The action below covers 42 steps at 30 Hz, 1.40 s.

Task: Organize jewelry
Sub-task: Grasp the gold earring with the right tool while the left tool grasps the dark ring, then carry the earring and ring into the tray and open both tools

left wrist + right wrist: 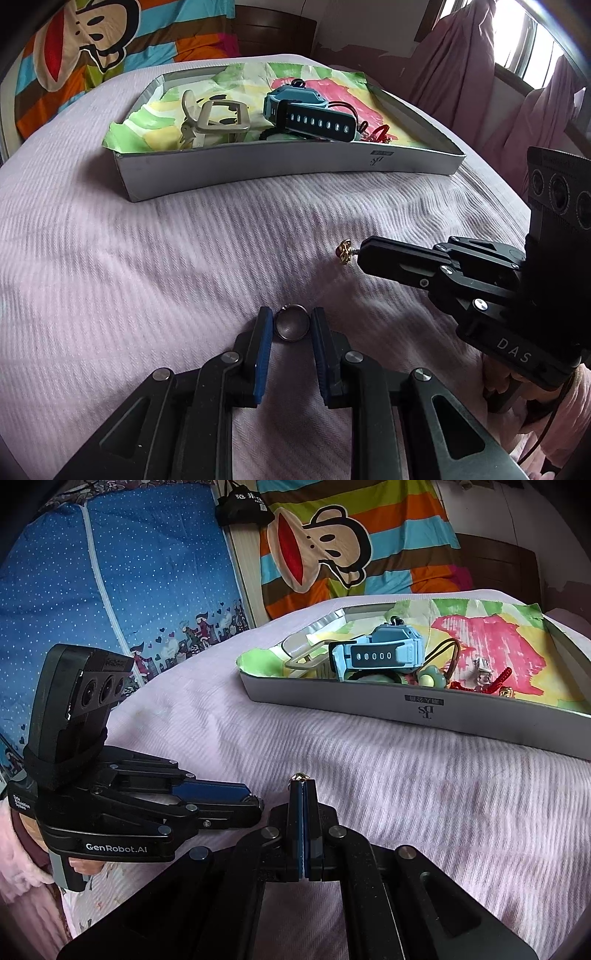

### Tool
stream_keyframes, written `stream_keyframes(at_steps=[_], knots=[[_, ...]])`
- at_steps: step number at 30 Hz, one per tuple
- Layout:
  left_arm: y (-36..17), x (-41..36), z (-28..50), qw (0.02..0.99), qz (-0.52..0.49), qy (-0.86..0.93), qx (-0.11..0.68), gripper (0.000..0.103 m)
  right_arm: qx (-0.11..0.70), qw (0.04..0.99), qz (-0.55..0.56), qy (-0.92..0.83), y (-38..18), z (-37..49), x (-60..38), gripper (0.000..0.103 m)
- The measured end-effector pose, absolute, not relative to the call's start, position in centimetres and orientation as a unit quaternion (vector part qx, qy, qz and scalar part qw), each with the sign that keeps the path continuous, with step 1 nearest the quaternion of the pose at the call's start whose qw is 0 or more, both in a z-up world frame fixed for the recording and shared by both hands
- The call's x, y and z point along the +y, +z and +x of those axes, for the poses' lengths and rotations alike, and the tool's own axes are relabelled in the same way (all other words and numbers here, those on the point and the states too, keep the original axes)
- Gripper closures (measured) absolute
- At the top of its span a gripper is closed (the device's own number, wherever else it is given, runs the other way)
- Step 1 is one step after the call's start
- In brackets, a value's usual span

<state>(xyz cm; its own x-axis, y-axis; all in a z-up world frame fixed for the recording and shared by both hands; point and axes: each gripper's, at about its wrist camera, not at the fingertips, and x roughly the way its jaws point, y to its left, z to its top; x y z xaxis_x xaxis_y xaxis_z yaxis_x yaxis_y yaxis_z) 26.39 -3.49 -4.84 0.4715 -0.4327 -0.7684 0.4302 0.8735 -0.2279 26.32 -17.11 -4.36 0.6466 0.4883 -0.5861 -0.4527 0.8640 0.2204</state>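
Two hand-held grippers work over a pale pink ribbed bedspread (147,258). The left gripper (291,326) has its blue-padded fingers (263,343) parted around a dark metal ring (291,326) that lies flat on the cloth between the tips; the left pad is touching the ring or just beside it, the right pad just beside it. The right gripper (303,781), entering the left wrist view from 3 o'clock (364,254), has its fingers pressed together on a small gold earring with a red stone (344,252); in the right wrist view only the earring's gold tip (298,776) pokes out above the closed pads. At 12 o'clock from the ring, well apart, sits a shallow grey cardboard tray (295,166) lined with green, yellow and pink patterned paper (325,79). Inside it lie a beige plastic hair claw (207,118), a light blue child's watch with a dark perforated strap (306,110) and a red knotted cord ornament (376,134).
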Motion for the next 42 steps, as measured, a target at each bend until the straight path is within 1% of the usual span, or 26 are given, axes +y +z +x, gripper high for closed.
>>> stream_keyframes(at_steps=[7, 16, 21, 27, 31, 35, 38, 42], knots=[[-4.8, -3.8, 26.3, 0.860, 0.006, -0.247, 0.446, 0.083, 0.331, 0.907, 0.028, 0.257, -4.5, 26.4, -17.3, 0.102], [-3.2, -4.7, 25.0, 0.879, 0.033, -0.236, 0.414, 0.084, 0.320, 0.912, 0.029, 0.255, -4.1, 26.0, -17.6, 0.102], [-1.2, -4.4, 24.6, 0.895, 0.030, -0.228, 0.382, 0.084, 0.303, 0.919, 0.028, 0.251, -3.1, 25.2, -18.2, 0.102], [2.9, -4.0, 25.3, 0.920, 0.005, -0.215, 0.328, 0.084, 0.268, 0.933, 0.028, 0.238, -0.7, 24.6, -19.7, 0.102], [5.5, -4.3, 28.1, 0.925, -0.021, -0.213, 0.313, 0.084, 0.241, 0.944, 0.024, 0.225, 1.7, 25.2, -20.8, 0.102], [6.8, -5.2, 32.7, 0.925, -0.048, -0.209, 0.314, 0.084, 0.219, 0.955, 0.014, 0.201, 4.3, 27.5, -21.8, 0.102], [6.9, -5.7, 36.4, 0.922, -0.071, -0.202, 0.322, 0.083, 0.220, 0.959, 0.021, 0.178, 5.5, 30.5, -22.5, 0.102], [6.0, -6.5, 40.6, 0.912, -0.093, -0.184, 0.354, 0.083, 0.237, 0.960, 0.025, 0.144, 6.0, 34.7, -23.4, 0.102]])
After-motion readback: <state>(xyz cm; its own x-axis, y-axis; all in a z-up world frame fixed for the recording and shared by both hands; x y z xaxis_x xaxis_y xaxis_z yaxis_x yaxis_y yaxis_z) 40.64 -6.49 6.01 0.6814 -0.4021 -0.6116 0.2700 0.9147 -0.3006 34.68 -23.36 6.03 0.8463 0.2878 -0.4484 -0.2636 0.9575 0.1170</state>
